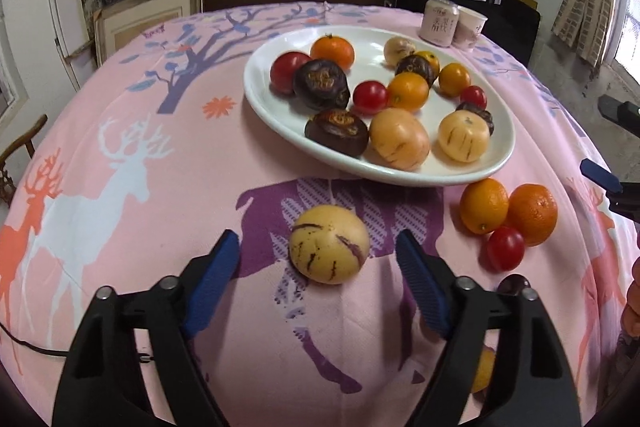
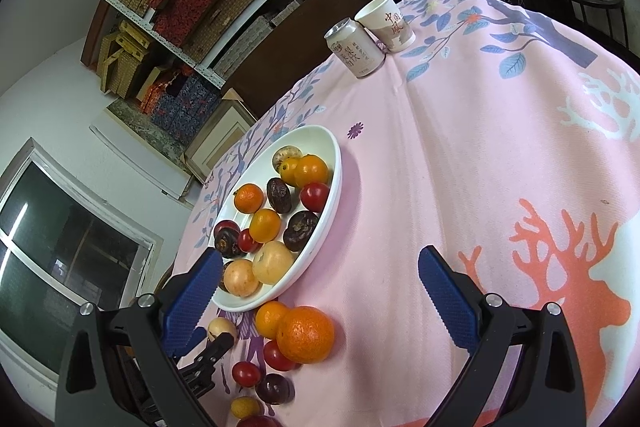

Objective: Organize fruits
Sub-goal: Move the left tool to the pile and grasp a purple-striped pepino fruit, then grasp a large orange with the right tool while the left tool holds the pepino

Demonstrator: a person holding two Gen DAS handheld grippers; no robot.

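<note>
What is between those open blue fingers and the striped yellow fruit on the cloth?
Nothing visible. The striped yellow fruit lies alone on the tablecloth, just ahead of the left gripper, whose fingers are spread wider than it.

The right tongs (image 2: 320, 291) stood open over the pink worktop (image 2: 460, 167), beside a white plate (image 2: 334, 195) of fruits.

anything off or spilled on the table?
Nothing spilled or damaged. Several fruits lie loose on the tablecloth outside the white plate, including a pepino melon between the open left gripper's fingers. The can stands upright.
</note>
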